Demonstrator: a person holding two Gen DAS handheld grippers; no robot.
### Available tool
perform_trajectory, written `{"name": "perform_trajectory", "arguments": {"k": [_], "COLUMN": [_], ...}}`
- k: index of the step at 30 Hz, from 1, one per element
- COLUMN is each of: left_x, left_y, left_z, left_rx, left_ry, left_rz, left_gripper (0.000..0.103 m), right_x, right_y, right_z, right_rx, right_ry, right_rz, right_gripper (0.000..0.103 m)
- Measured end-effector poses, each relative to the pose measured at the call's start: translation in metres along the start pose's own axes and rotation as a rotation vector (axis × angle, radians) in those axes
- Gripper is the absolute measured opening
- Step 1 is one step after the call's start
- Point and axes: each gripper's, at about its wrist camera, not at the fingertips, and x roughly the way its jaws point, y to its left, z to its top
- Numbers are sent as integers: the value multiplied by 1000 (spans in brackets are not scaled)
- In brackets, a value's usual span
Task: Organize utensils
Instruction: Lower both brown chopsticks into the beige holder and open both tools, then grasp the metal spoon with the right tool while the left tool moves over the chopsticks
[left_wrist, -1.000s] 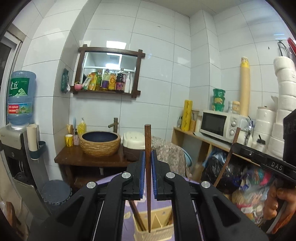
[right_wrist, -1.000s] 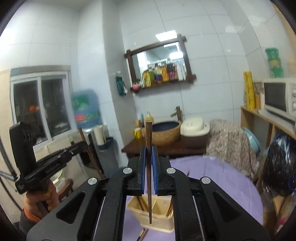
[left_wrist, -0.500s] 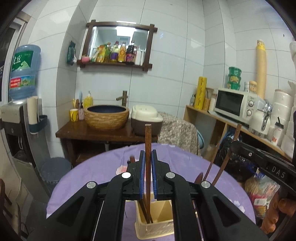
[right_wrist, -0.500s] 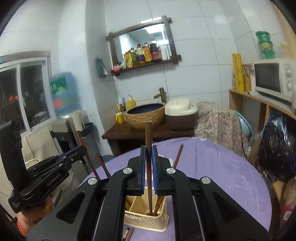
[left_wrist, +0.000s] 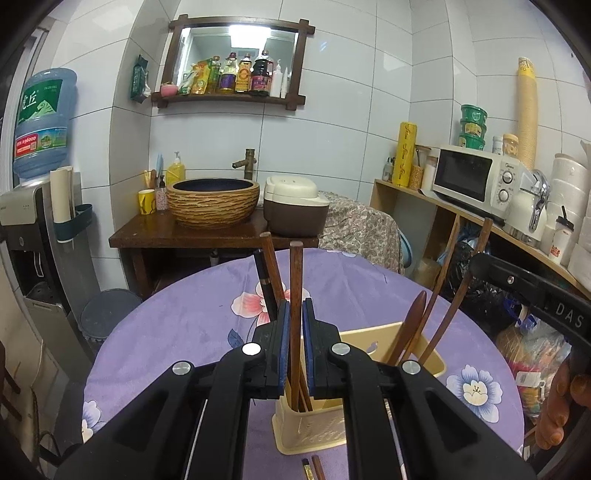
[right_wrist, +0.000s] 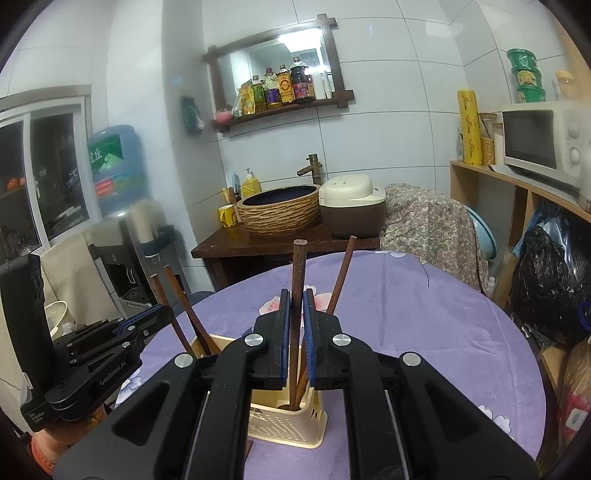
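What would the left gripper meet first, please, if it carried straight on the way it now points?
Probably the cream plastic utensil basket just ahead and below the left gripper, whose brown wooden chopstick already dips inside; depth is uncertain.

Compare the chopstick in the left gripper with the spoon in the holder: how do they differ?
The chopstick is clamped in the left gripper; the spoon stands free. The chopstick is upright; the spoon leans. The chopstick is a thin, even stick; the spoon widens to an oval top. Both are brown wood with lower ends in the beige holder.
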Motion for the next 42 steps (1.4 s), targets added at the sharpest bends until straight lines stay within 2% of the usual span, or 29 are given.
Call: {"name": "perform_trajectory", "arguments": {"k": [1,3,5,6,7,9,11,13,15,16,17,21,28,31,36,42], "left_x": [0,-2,-7,-10,-14,-21,-31,-39,-50,-54,-56,-60,-61,-63,-67,-72], "left_y": [0,0,2,2,3,4,5,6,9,12,14,24,48,54,60,57], "left_z": [-1,-2,-4,-5,-5,-7,-10,-16,-25,-30,-34,-62,-120,-141,-160,-164], "left_rx": [3,1,-7,-9,-11,-18,-23,-20,-19,-22,-24,-15,-39,-52,-66,-70], "left_ry": [4,-1,-17,-21,-25,-36,-51,-60,-71,-67,-61,1,145,201,249,254], "left_rz": [2,4,-3,-5,-8,-10,-5,10,31,40,47,88,139,148,160,147], "left_gripper": [16,47,51,52,53,59,64,70,79,81,83,90,90,90,90,90], "right_x": [0,-2,-4,-7,-10,-16,-23,-33,-40,-43,-45,-47,-31,-28,-30,-21], "right_y": [0,1,1,0,0,1,2,3,4,4,4,7,21,24,33,47], "right_z": [-1,-3,-4,-6,-7,-8,-11,-16,-23,-28,-34,-67,-145,-178,-215,-234], "right_rx": [-3,-12,-12,-10,-8,-11,-12,-14,-18,-17,-16,-33,-107,-107,-122,-165], "right_ry": [-2,-5,-8,-18,-30,-37,-43,-53,-45,-34,-23,63,266,345,417,467], "right_rz": [-6,-15,-11,-11,-15,-20,-21,-24,-27,-29,-30,-35,-60,-43,-19,-4], "right_gripper": [9,13,30,44,49,49,57,58,61,69,71,71,71,71,67,61]}}
